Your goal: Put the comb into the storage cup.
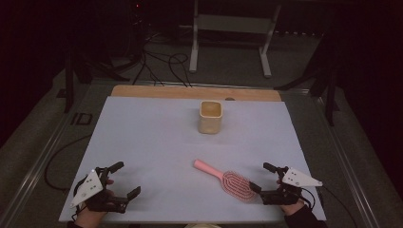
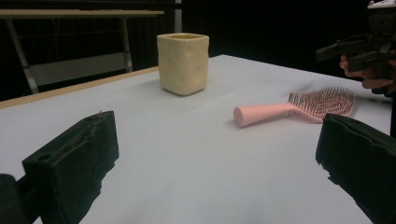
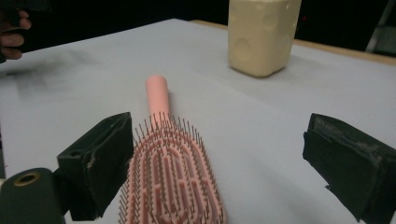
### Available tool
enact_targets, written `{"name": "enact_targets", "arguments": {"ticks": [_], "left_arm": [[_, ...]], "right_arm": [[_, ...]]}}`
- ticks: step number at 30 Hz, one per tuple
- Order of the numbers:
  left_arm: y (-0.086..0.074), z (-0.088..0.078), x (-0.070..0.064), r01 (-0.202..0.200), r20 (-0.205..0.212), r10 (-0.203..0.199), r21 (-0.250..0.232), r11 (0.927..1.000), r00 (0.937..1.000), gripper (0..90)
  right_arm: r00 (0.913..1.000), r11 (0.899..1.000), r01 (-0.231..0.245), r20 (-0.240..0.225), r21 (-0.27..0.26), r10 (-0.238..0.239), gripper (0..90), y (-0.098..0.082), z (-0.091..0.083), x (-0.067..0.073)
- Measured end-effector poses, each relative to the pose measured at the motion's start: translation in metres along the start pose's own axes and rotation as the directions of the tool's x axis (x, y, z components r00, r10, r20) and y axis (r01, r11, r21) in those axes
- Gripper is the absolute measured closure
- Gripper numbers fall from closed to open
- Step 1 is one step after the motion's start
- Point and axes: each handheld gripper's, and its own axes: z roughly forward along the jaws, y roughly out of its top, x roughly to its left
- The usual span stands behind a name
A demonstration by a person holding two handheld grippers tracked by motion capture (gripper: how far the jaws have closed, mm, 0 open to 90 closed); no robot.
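High view: a pale sheet is laid over a wooden table, and three things are seen on it. A cream cup is stood upright near the far middle of the sheet, its square mouth open. A pink hairbrush is laid flat at the near right, bristles up, with its handle pointed toward the middle of the sheet and its head turned to the right gripper. That gripper is held at the near right edge with its jaws spread wide; nothing is gripped, and the lower jaw is placed just beside the brush head. The left gripper is held at the near left edge, well apart from the brush, its jaws likewise spread wide and empty.

Left gripper view: the cup is shown beyond the brush, whose handle end is turned toward the camera's left.

Right gripper view: the brush head is shown between the two black jaws, close against the left one, untouched by the right one; the cup is seen farther off.
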Motion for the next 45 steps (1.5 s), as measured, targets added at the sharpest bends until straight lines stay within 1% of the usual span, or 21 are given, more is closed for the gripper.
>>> {"name": "enact_targets", "arguments": {"ticks": [2,3,4,5,6,8,10,12,16,19,22,27,28,30,37,39,40,41,42,43,45], "left_arm": [[0.000,0.001,0.000,0.002,-0.003,-0.002,0.004,1.0000,1.0000,0.1],[0.000,0.001,0.001,0.004,-0.003,-0.004,0.004,1.0000,1.0000,0.1],[0.000,0.001,0.001,0.003,-0.004,-0.003,0.007,1.0000,1.0000,0.1],[-0.001,0.001,0.001,0.003,-0.005,-0.003,0.008,1.0000,1.0000,0.1],[-0.001,0.001,0.001,0.002,-0.004,-0.002,0.008,1.0000,1.0000,0.1],[0.000,0.001,0.001,0.003,-0.004,-0.003,0.005,1.0000,1.0000,0.1],[-0.001,0.002,0.001,0.006,-0.004,-0.006,0.007,1.0000,1.0000,0.1],[0.000,0.003,0.002,0.010,-0.006,-0.010,0.009,0.9999,0.9999,0.1],[-0.001,0.004,0.001,0.012,-0.014,-0.012,0.024,0.9996,0.9998,0.1],[0.000,0.002,0.002,0.016,-0.015,-0.016,0.012,0.9998,0.9998,0.1],[-0.001,0.001,0.001,0.014,-0.018,-0.014,0.014,0.9998,0.9997,0.1],[-0.001,0.001,0.001,0.014,-0.014,-0.014,0.013,0.9998,0.9998,0.1],[-0.001,0.001,0.001,0.014,-0.013,-0.013,0.013,0.9998,0.9998,0.1],[0.000,0.001,0.001,0.016,-0.012,-0.016,0.011,0.9998,0.9998,0.1],[0.000,0.002,0.000,0.011,-0.008,-0.011,0.019,0.9998,0.9999,0.1],[0.000,0.002,0.000,0.012,-0.008,-0.012,0.019,0.9998,0.9999,0.1],[0.000,0.002,0.000,0.013,-0.007,-0.013,0.018,0.9998,0.9999,0.1],[0.000,0.002,0.000,0.013,-0.007,-0.013,0.017,0.9998,0.9999,0.1],[0.000,0.002,0.001,0.015,-0.008,-0.014,0.018,0.9997,0.9999,0.1],[0.000,0.002,0.001,0.015,-0.008,-0.014,0.018,0.9997,0.9999,0.1],[0.000,0.002,0.001,0.014,-0.008,-0.014,0.016,0.9998,0.9999,0.1]], "right_arm": [[0.9997,1.000,-0.010,-0.024,0.018,0.010,8.6,0.001,0.000,0.000],[0.9996,1.000,-0.005,-0.029,0.029,0.006,8.6,0.001,0.001,0.001],[0.9984,0.999,-0.009,-0.056,0.044,0.012,8.5,0.001,0.003,0.002],[0.9984,0.999,-0.009,-0.056,0.044,0.012,8.5,0.001,0.003,0.002],[0.9985,0.998,0.000,-0.055,0.056,0.003,8.4,0.001,0.004,0.003],[0.9981,0.998,-0.003,-0.062,0.057,0.007,8.4,0.002,0.004,0.003],[0.9984,0.998,0.001,-0.057,0.064,0.003,8.4,0.002,0.005,0.003],[0.9976,0.997,-0.009,-0.068,0.076,0.014,8.5,0.002,0.006,0.002],[0.9968,0.997,-0.014,-0.077,0.082,0.020,8.5,0.003,0.006,0.001],[0.9958,0.997,-0.006,-0.091,0.083,0.013,8.6,0.006,0.006,0.003],[0.9941,0.997,0.006,-0.109,0.071,0.002,9.0,0.013,0.004,0.009],[0.9925,0.997,0.019,-0.122,0.069,-0.011,9.0,0.020,0.003,0.010],[0.9910,0.998,0.015,-0.134,0.069,-0.005,9.0,0.022,0.002,0.010],[0.9895,0.998,0.026,-0.144,0.065,-0.016,9.0,0.028,0.002,0.012],[0.9843,0.996,0.049,-0.173,0.071,-0.036,9.0,0.040,0.004,0.014],[0.9811,0.996,0.056,-0.189,0.072,-0.042,9.0,0.045,0.005,0.014],[0.9779,0.995,0.073,-0.201,0.073,-0.057,9.0,0.052,0.005,0.015],[0.9779,0.995,0.073,-0.201,0.073,-0.057,9.0,0.052,0.005,0.015],[0.9739,0.994,0.079,-0.218,0.071,-0.062,9.0,0.059,0.006,0.015],[0.9739,0.994,0.079,-0.218,0.071,-0.062,9.0,0.059,0.006,0.015],[0.9703,0.993,0.097,-0.229,0.072,-0.079,8.9,0.065,0.008,0.016]]}}
